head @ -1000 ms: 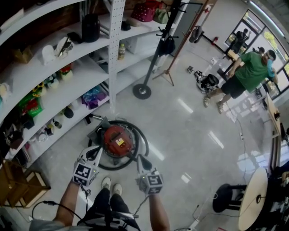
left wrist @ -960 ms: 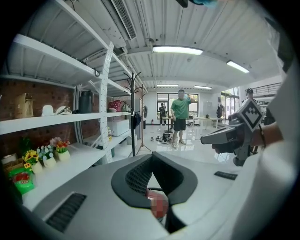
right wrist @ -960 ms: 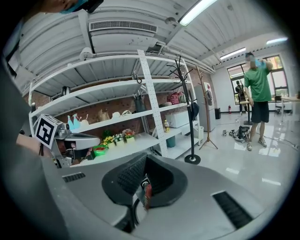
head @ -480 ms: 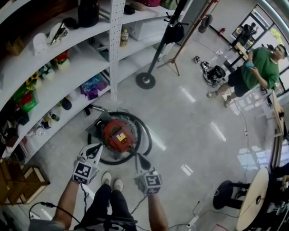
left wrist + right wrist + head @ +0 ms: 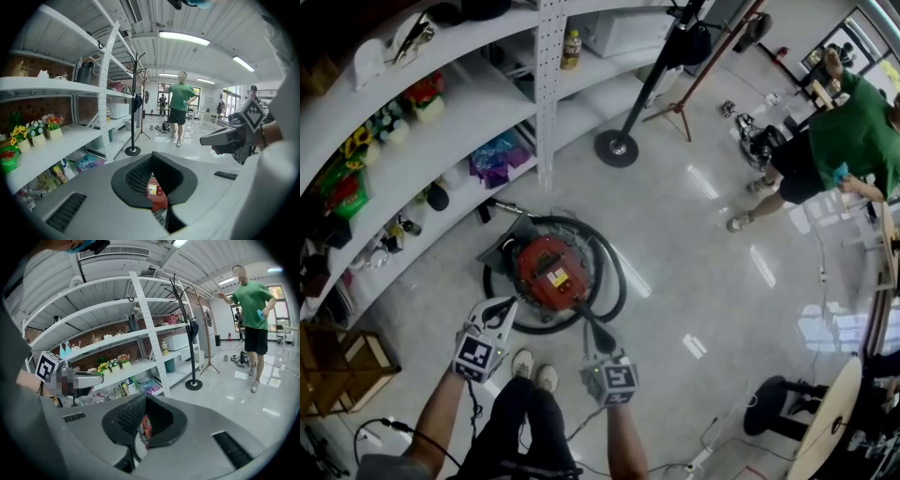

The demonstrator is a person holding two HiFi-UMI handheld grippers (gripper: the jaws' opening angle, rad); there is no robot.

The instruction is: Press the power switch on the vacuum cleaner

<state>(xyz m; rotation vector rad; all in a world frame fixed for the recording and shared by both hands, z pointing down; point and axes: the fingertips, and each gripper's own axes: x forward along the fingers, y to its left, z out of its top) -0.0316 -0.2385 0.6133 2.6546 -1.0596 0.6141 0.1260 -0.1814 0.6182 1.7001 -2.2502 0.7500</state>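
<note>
Head view puts the white shelving (image 5: 441,141) down the left side, stocked with small packets and flowers, with polished floor (image 5: 694,262) to its right. Just in from the shelving, the left tool (image 5: 500,307) hangs above the near left edge of the red canister vacuum cleaner (image 5: 548,272). Its jaws are drawn together and nothing is caught between them. Through their hollow, the left gripper view shows the red top with a yellow label (image 5: 151,189) and a small rounded red button (image 5: 160,191) beside it. That button is likely the power switch, though I cannot be sure.

The vacuum cleaner sits on the floor ahead of the person's shoes (image 5: 532,367), ringed by its black hose (image 5: 617,274). The right tool (image 5: 583,322) hovers at the cleaner's near right edge, also closed on itself and empty, with no contact visible. Further right, well apart, a person in a green shirt (image 5: 853,141) stands near the windows.

The step in hand looks like the approach, with the switch not yet pressed. Next, one closed tool tip should come down onto the button by the label, pushing straight and firmly so it does not skid off the curved lid
</note>
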